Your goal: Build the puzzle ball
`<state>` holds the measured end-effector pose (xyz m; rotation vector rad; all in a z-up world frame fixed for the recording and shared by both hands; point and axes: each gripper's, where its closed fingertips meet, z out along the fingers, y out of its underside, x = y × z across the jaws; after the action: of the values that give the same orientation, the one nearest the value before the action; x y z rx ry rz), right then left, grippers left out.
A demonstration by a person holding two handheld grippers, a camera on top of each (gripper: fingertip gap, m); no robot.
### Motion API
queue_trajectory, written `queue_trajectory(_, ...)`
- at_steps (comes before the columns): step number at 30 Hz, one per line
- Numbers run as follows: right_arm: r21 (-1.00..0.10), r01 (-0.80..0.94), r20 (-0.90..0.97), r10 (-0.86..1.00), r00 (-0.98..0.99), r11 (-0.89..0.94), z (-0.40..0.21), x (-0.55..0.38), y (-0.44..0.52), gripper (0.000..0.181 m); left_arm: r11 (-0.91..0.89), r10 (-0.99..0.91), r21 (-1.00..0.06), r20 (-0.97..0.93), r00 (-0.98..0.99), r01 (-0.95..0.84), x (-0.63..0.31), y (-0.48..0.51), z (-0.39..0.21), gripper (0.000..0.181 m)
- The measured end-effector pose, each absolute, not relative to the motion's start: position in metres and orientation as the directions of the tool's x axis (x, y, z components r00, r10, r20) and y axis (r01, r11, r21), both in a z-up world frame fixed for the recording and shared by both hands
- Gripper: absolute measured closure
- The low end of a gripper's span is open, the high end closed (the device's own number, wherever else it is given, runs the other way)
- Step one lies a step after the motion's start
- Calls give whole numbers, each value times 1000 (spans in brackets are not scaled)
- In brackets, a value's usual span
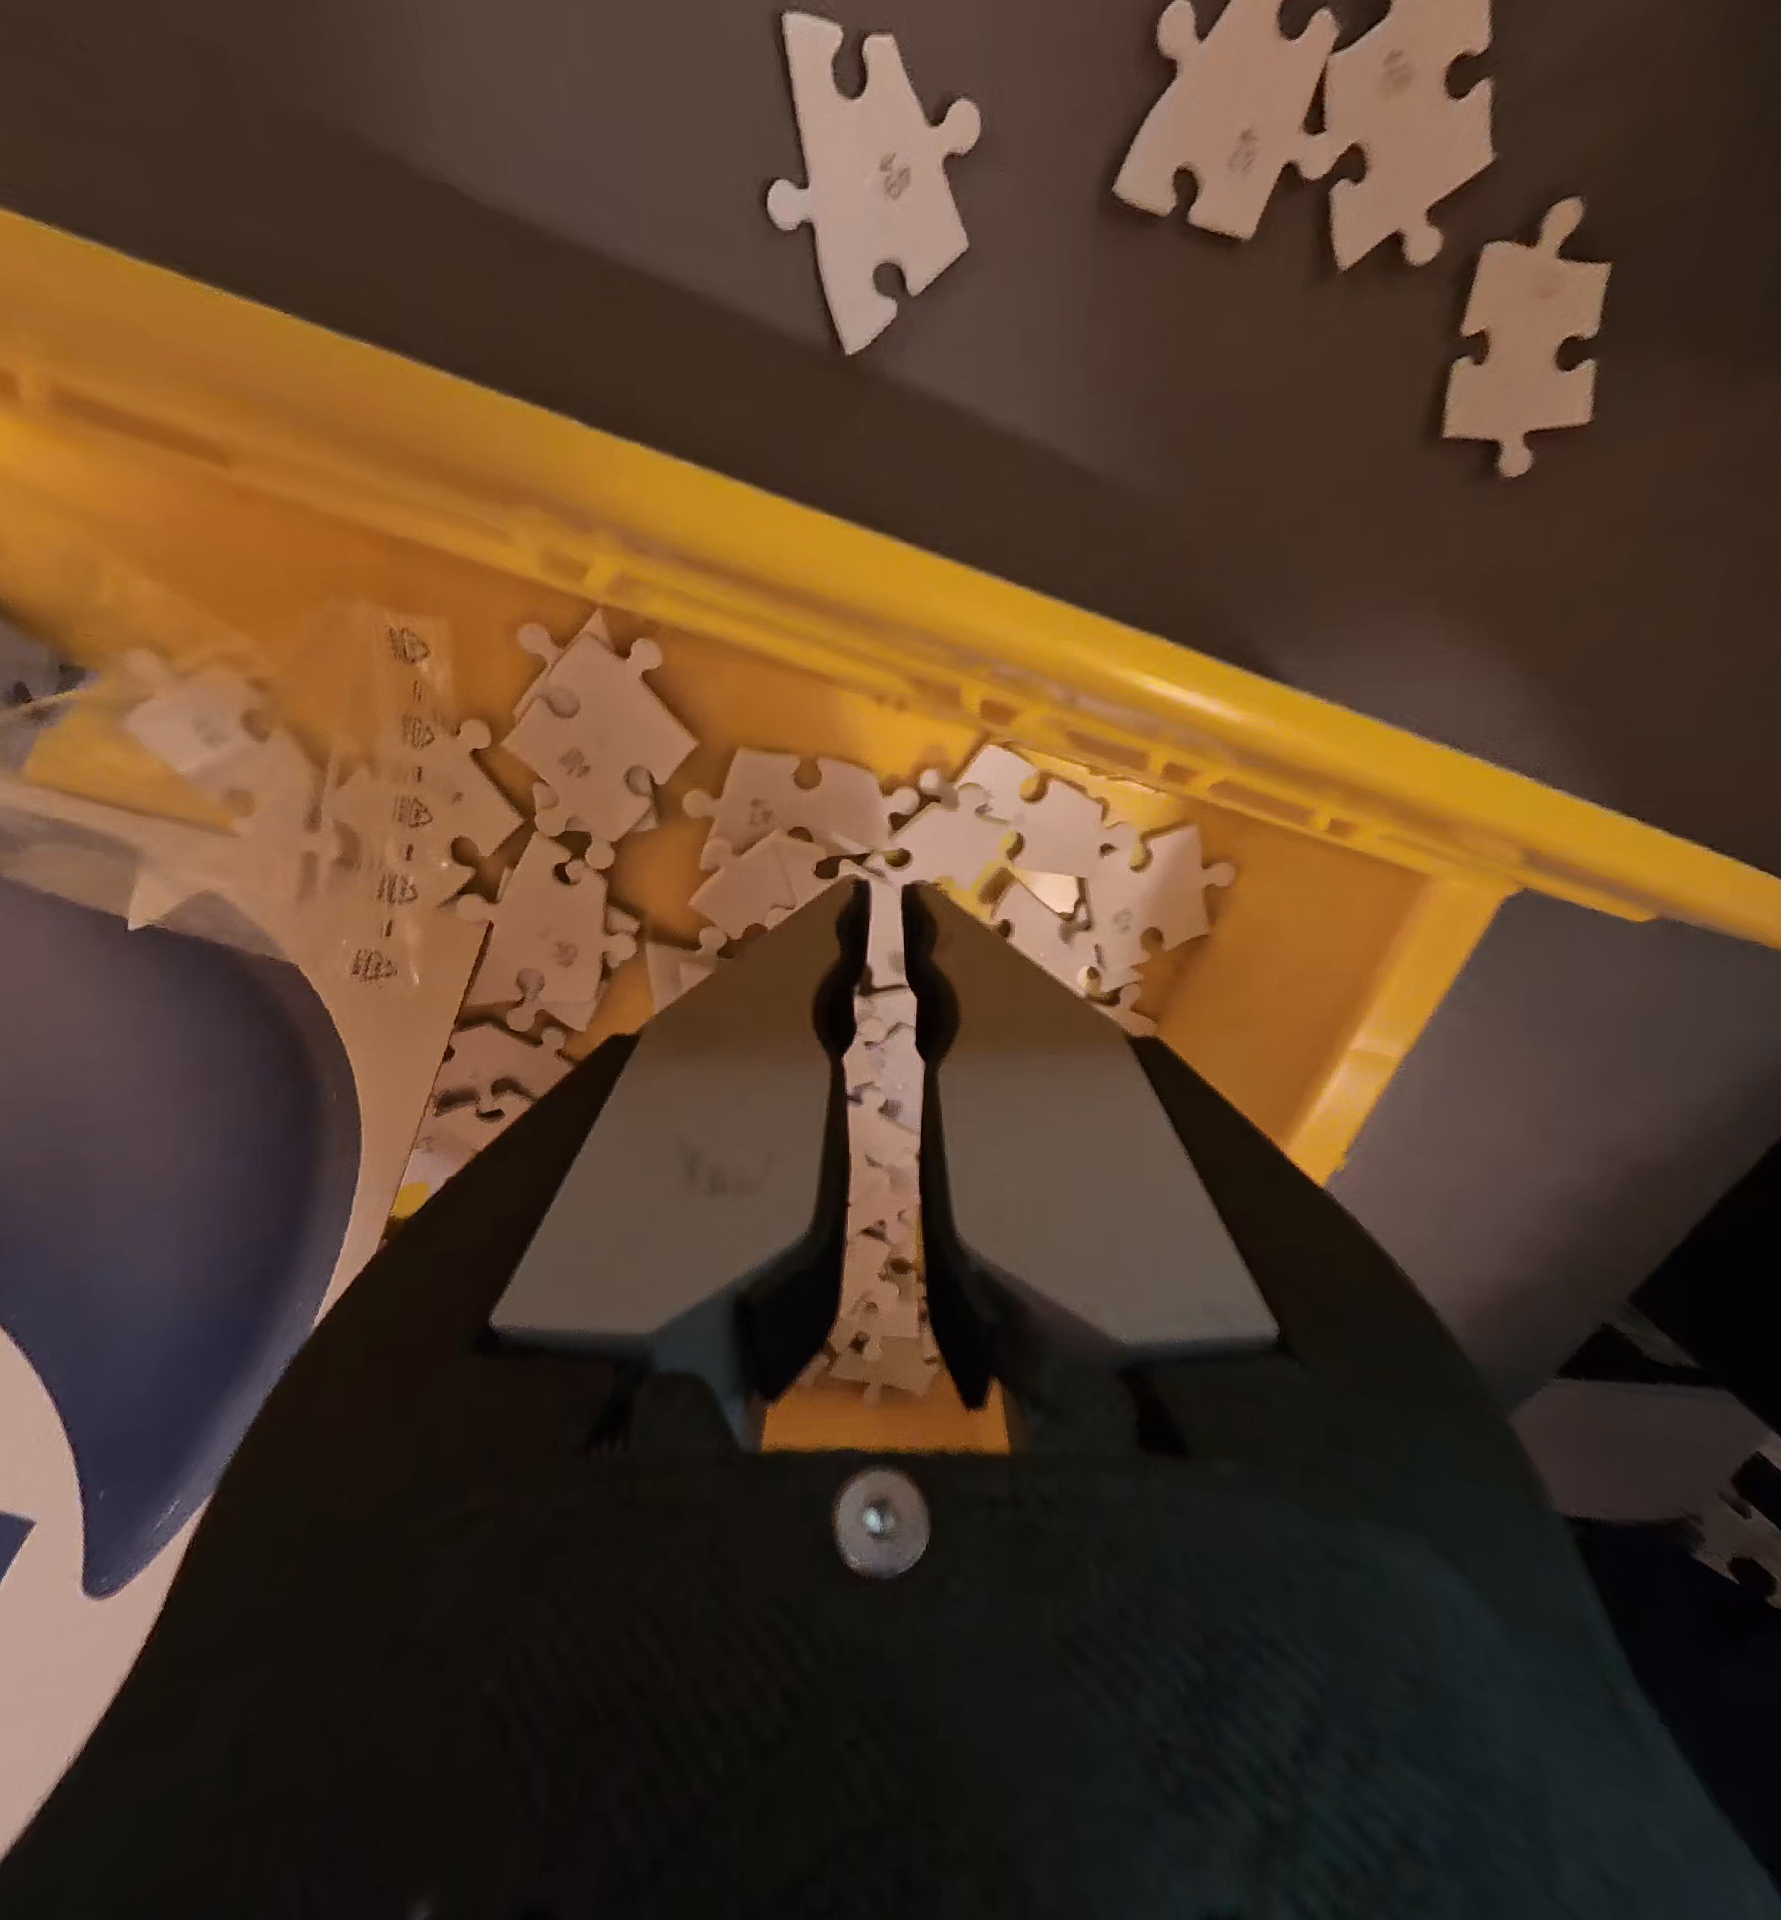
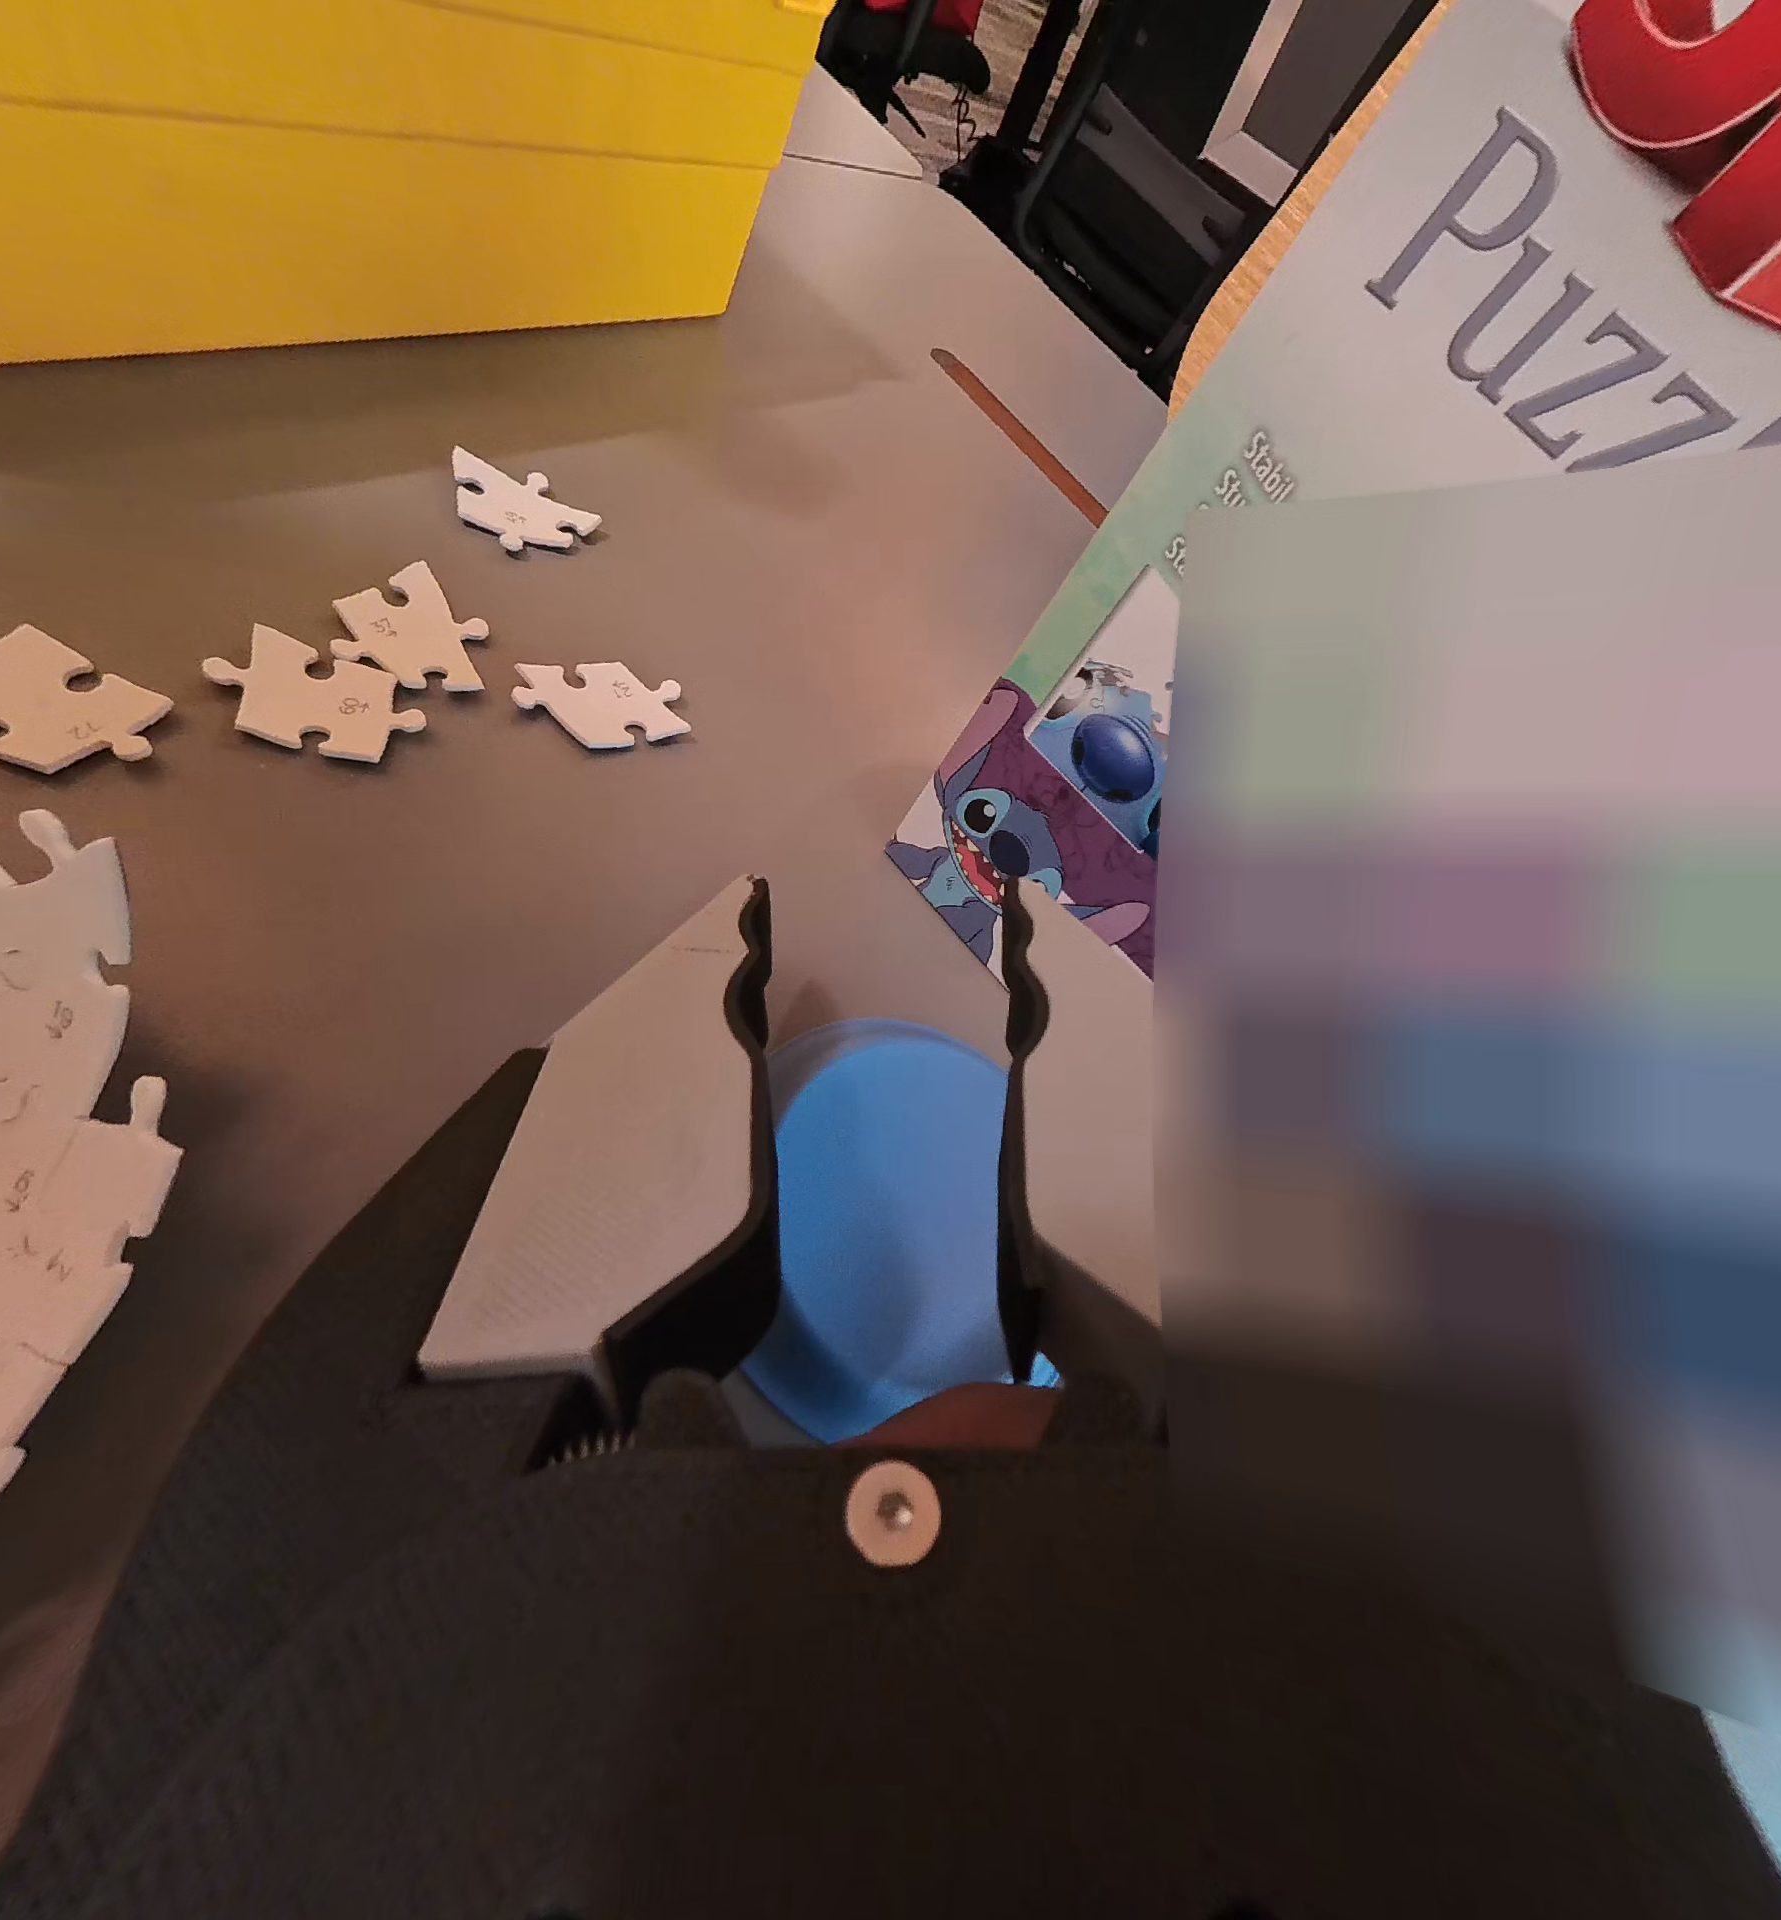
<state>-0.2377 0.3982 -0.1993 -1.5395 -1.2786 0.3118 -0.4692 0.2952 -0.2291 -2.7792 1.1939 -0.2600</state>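
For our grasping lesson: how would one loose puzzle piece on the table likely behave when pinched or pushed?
The puzzle piece looks thin and flat, so probably light and hard to pinch. It keeps its shape, suggesting stiffness. On the smooth table it would likely slide, not roll.

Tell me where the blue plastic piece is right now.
In the right wrist view, the blue plastic piece sits low on the grey table, seen between the open right tongs, just left of the puzzle box.
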Motion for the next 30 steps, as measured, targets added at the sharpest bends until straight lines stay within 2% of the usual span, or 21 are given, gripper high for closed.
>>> queue_trajectory(4, -822, 554, 399, 830, 391, 134, -200, -238, 398, 140, -703, -711, -81, 65, 700, -707, -484, 296, -243, 179)
queue_trajectory(8, -821, 554, 402, 828, 390, 138, -199, -238, 398, 140, -718, -695, -90, 47, 717, -690, -489, 301, -241, 177)
queue_trajectory(13, -818, 559, 402, 830, 386, 136, -200, -238, 398, 140, -731, -672, -181, 21, 740, -658, -491, 314, -225, 174)
queue_trajectory(16, -815, 563, 405, 829, 385, 137, -201, -238, 398, 140, -748, -628, -256, -25, 778, -612, -497, 330, -213, 161)
queue_trajectory(19, -818, 560, 404, 827, 391, 135, -200, -238, 399, 140, -764, -589, -304, -31, 808, -569, -504, 337, -204, 160)
queue_trajectory(30, -821, 556, 405, 819, 407, 130, -198, -235, 402, 139, -764, -582, -309, -49, 812, -567, -506, 339, -202, 157)
